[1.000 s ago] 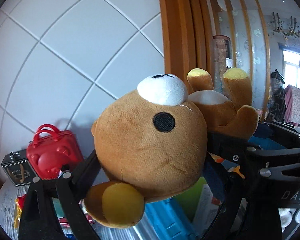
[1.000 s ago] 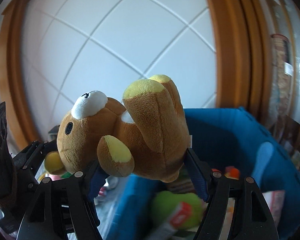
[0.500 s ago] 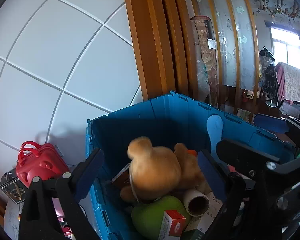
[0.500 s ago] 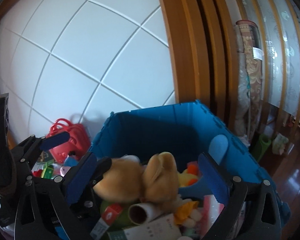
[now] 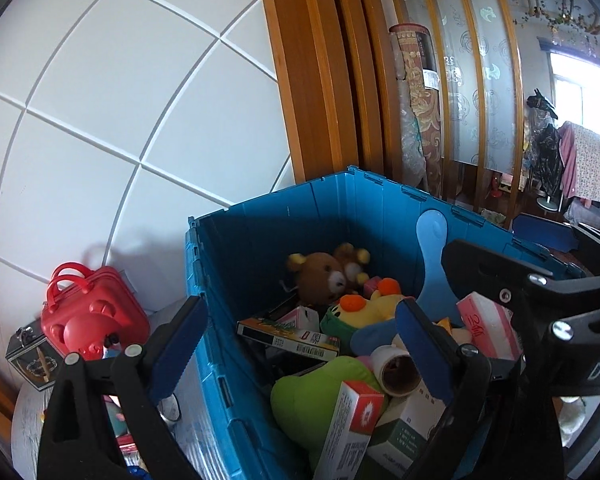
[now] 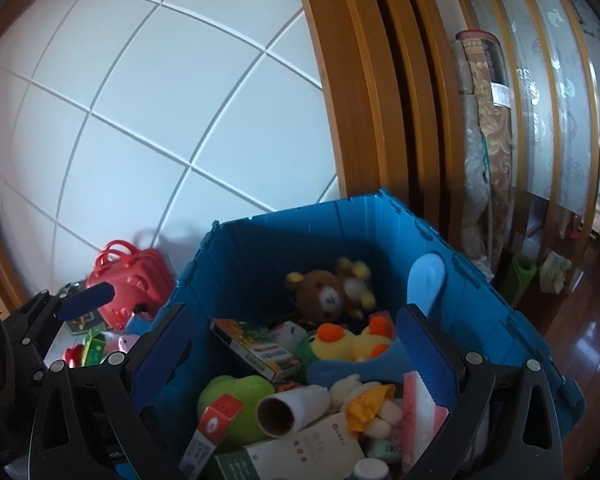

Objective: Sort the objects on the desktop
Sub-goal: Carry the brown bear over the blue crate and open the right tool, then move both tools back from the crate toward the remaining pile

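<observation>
The brown bear (image 6: pixel 324 292) lies in the blue crate (image 6: pixel 480 292) at its twelve o'clock corner, among other toys. Both the left gripper (image 5: pixel 300 344) and the right gripper (image 6: pixel 296 344) stand spread, empty. At nine o'clock, the red case (image 5: pixel 88 316) and small items wait unsorted.

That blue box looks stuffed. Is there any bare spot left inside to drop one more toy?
Only the far corner of the blue crate, behind the brown bear, shows dark free space. The near half is packed: green plush, cardboard tube, boxes.
</observation>
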A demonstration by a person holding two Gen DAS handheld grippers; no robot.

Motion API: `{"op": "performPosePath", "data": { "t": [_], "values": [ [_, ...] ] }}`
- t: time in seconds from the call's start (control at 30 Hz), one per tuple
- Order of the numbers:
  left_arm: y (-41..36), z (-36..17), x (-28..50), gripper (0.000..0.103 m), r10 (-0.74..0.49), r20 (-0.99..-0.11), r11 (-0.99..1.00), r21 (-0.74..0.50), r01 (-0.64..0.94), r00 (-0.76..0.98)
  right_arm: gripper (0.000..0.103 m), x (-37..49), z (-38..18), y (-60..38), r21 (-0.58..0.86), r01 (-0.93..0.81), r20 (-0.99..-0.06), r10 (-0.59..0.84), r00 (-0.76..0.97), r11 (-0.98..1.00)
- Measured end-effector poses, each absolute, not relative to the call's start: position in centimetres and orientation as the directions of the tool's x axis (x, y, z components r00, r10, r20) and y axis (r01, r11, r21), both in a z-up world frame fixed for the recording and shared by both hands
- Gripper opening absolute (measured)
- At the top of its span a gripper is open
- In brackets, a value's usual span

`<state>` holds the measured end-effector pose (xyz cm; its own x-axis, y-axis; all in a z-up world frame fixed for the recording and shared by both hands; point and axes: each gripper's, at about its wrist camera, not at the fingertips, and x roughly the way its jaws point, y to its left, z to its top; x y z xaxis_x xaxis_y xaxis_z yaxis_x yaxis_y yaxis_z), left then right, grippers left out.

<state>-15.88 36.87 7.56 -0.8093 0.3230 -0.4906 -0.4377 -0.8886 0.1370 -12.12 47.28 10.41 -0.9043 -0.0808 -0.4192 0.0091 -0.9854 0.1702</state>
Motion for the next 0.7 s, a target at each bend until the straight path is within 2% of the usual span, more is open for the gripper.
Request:
{"op": "performPosePath", "data": {
  "t": [0.43, 0.7],
  "values": [
    [32.8, 6.8, -14.0, 0.096, 0.34, -0.488, -0.899, 0.082, -0.43, -0.804, 0.103, -10.1, 9.7, 45.3, 0.072, -0.084, -0.424, 0.046, -0.904, -0.994],
    [29.5, 6.2, -12.5, 0.097, 0.342, -0.468, -0.911, 0.047, -0.41, -0.815, 0.103, -9.9, 7.2, 44.8, -0.007, -0.193, -0.458, 0.175, -0.872, -0.981]
  ]
}}
